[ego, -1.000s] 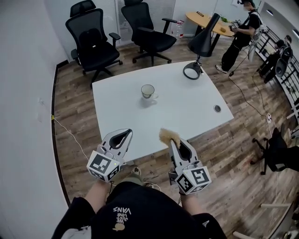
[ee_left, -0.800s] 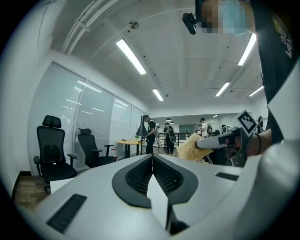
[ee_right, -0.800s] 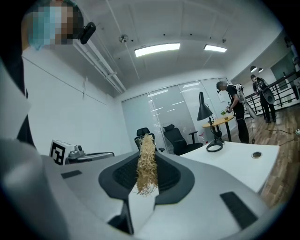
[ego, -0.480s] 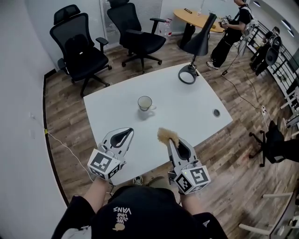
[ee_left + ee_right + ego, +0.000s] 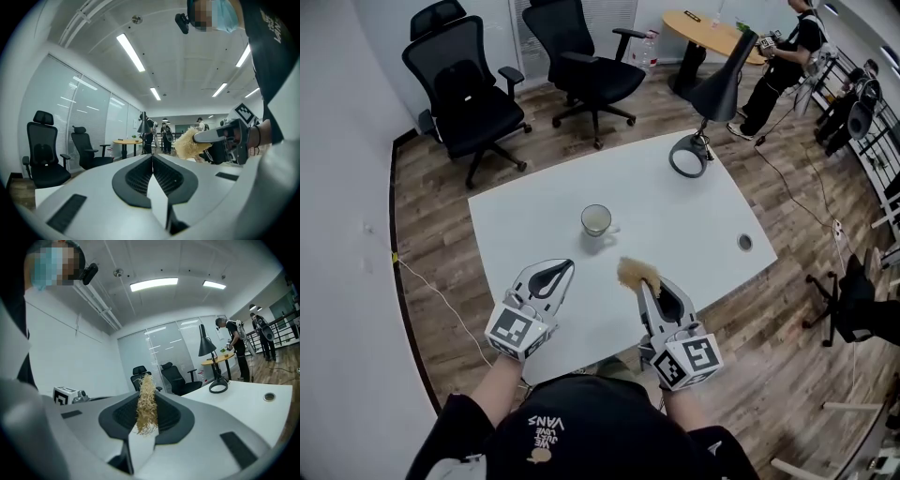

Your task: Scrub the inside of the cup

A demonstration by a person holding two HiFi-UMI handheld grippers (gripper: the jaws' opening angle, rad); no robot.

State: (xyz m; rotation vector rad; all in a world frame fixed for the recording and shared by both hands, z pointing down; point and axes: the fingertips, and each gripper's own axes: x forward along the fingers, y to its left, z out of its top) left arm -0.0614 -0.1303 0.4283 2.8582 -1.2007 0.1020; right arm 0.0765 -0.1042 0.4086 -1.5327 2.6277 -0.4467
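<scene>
Left gripper (image 5: 568, 264) and right gripper (image 5: 643, 283), gripping scrubber (image 5: 634, 272), advanced level toward cup (image 5: 597, 220).

Bright, even light comes from ceiling strip lights (image 5: 131, 51), so the cup (image 5: 597, 220) casts only a faint, soft shadow on the white table (image 5: 675, 216). Both gripper views bend strongly and go dark at their rounded edges, and whatever is nearest the lens looks slightly soft.

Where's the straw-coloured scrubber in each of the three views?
Head view: scrubber lower centre, sticking out of the right gripper.
Left gripper view: right of centre, at the right gripper's tip.
Right gripper view: dead centre, clamped between the jaws.
Shared landmark: the black desk lamp.
</scene>
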